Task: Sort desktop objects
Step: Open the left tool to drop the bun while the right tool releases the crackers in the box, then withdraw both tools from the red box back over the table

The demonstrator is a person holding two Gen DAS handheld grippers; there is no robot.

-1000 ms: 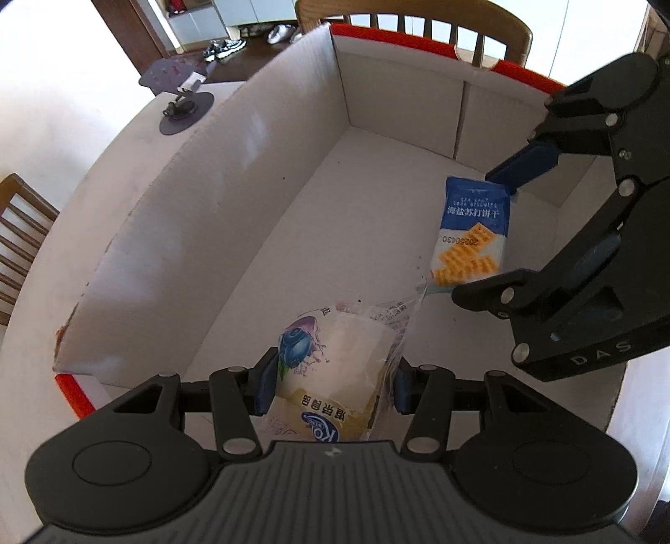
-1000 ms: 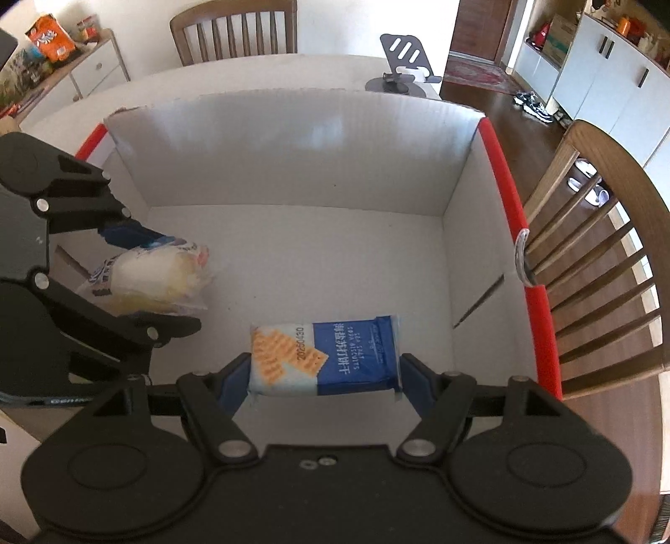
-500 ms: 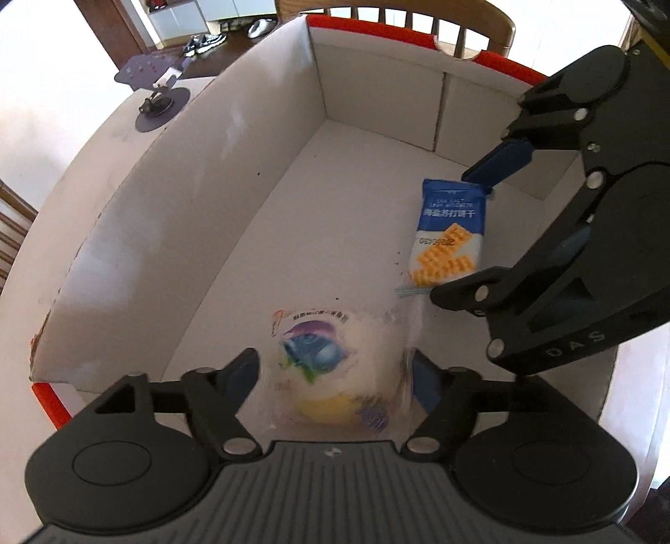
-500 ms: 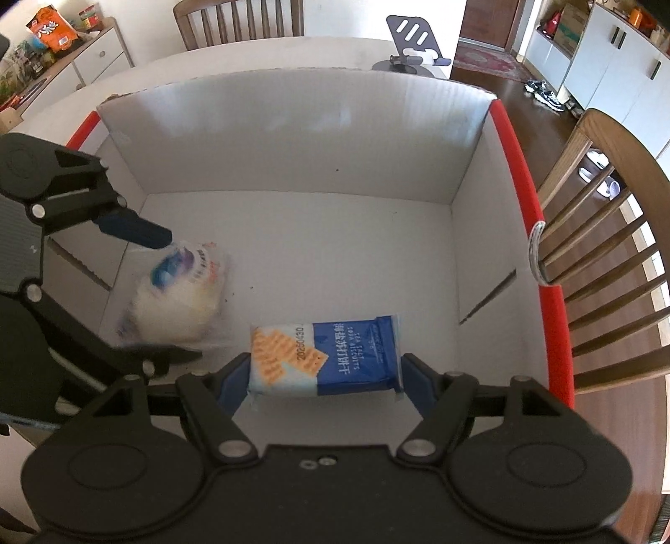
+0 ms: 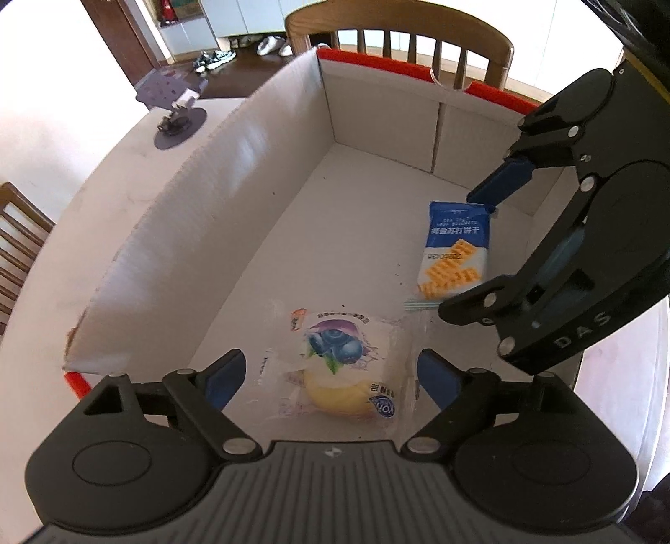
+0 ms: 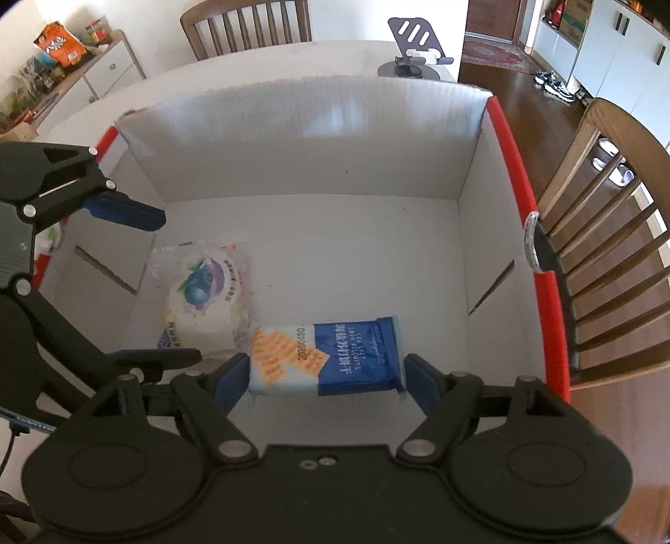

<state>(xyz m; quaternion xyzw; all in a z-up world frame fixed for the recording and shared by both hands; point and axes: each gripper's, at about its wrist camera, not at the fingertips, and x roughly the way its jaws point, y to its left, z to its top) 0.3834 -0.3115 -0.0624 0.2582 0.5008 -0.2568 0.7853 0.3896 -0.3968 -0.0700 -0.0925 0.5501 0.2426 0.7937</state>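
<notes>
A white cardboard box with red edges (image 5: 251,175) (image 6: 318,142) holds two snacks. A clear-wrapped bun with a blueberry label (image 5: 343,364) (image 6: 205,297) lies on the box floor. My left gripper (image 5: 331,378) hangs open above it, its fingers apart from the wrapper. A blue and white cracker packet (image 5: 456,251) (image 6: 331,360) sits between the fingers of my right gripper (image 6: 320,376), which is shut on it just above the box floor. The left gripper (image 6: 142,288) shows at the left of the right wrist view.
A phone stand (image 5: 176,113) (image 6: 414,50) stands on the white table (image 5: 83,201) beyond the box. Wooden chairs (image 5: 398,37) (image 6: 619,234) stand around the table. A sideboard with snack bags (image 6: 63,58) is at the far left.
My left gripper opened and let the bun go; it dropped onto the box floor. The left gripper has risen a little. The right gripper still holds the cracker packet.
</notes>
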